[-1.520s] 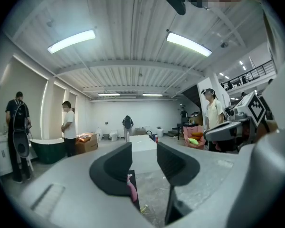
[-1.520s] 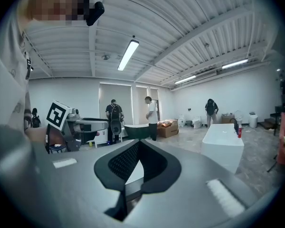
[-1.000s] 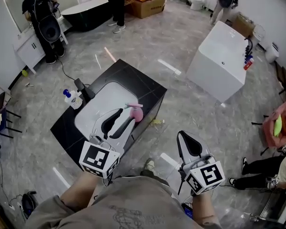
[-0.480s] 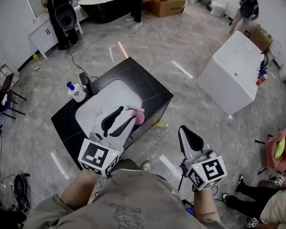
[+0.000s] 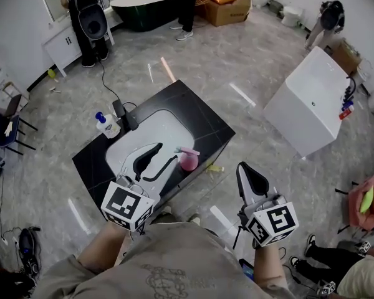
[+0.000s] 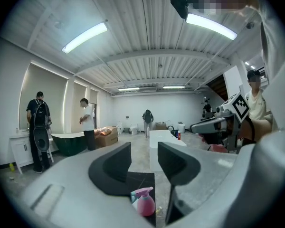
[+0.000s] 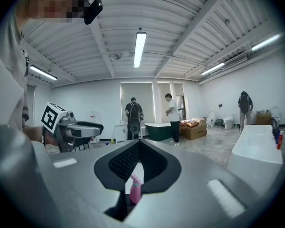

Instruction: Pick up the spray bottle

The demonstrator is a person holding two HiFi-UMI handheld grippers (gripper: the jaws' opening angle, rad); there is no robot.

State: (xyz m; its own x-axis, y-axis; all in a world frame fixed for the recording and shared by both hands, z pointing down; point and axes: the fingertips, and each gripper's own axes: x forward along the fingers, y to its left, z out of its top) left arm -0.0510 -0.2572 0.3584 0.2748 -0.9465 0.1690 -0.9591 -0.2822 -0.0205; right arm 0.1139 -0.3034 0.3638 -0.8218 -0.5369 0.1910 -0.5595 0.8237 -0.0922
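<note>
Dead centre of the head view, the pink spray bottle [image 5: 188,159] stood upright on the black counter [image 5: 202,122], right at the lower right rim of the white basin [image 5: 165,124] and close to the counter's near edge. The left gripper [image 5: 167,152] hung over that basin with its jaws spread and nothing between them, and the bottle sat just beside its right-hand tip. From the left gripper view, the bottle showed low under the open gap. The right gripper [image 5: 244,170] was clamped tight on nothing, out over bare grey floor [image 5: 249,61] at lower right, well apart from the bottle. A soap bottle [image 5: 106,124] guarded the counter's far left edge beside the black faucet [image 5: 121,112]. Open floor ran between the counter and the white tub [image 5: 311,98] at right.
</note>
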